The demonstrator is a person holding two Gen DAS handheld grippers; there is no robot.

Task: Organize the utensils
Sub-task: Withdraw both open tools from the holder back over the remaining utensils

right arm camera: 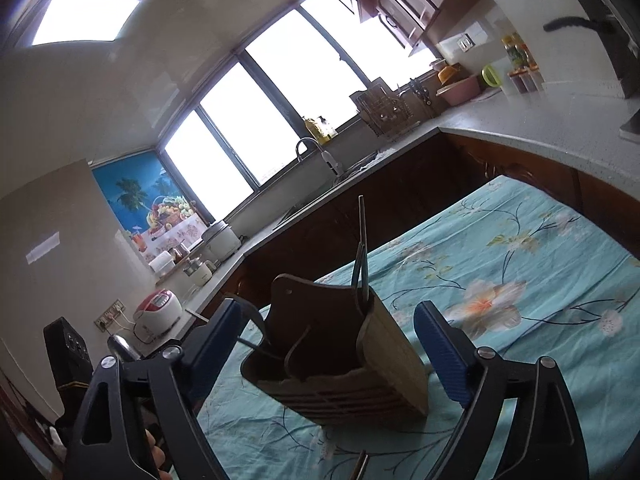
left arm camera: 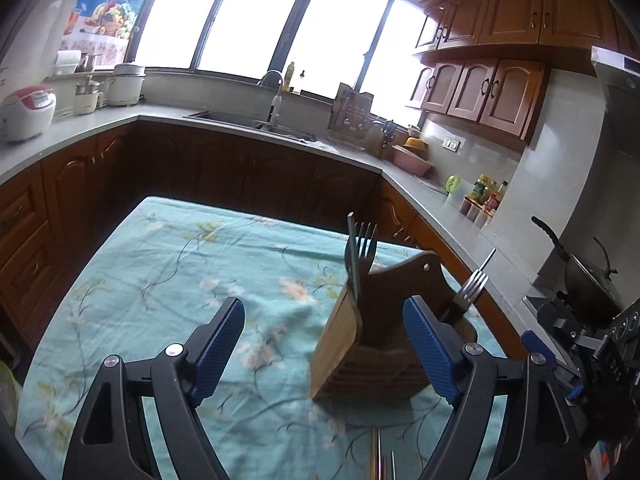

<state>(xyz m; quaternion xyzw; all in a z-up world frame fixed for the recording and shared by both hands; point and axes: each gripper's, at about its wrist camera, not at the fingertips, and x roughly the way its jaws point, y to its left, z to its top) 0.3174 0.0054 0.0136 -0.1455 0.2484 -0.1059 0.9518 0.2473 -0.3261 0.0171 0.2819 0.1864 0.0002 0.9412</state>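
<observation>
A wooden utensil holder (left arm camera: 352,344) stands on the teal floral tablecloth (left arm camera: 168,264). A fork and a dark knife (left arm camera: 360,252) stand upright in its left compartment, and another fork (left arm camera: 472,284) leans out on its right. My left gripper (left arm camera: 324,344) is open and empty, its fingers on either side of the holder's front. In the right wrist view the same holder (right arm camera: 344,356) sits between the open fingers of my right gripper (right arm camera: 328,344), with utensils (right arm camera: 362,248) sticking up from it. More utensil tips (left arm camera: 380,456) lie on the cloth at the bottom edge.
Kitchen counters wrap around the table, with a sink (left arm camera: 256,120), rice cookers (left arm camera: 24,112), a dish rack (left arm camera: 352,112), spice jars (left arm camera: 484,200) and a wok (left arm camera: 588,276) on the stove. The other gripper (left arm camera: 560,360) shows at the right.
</observation>
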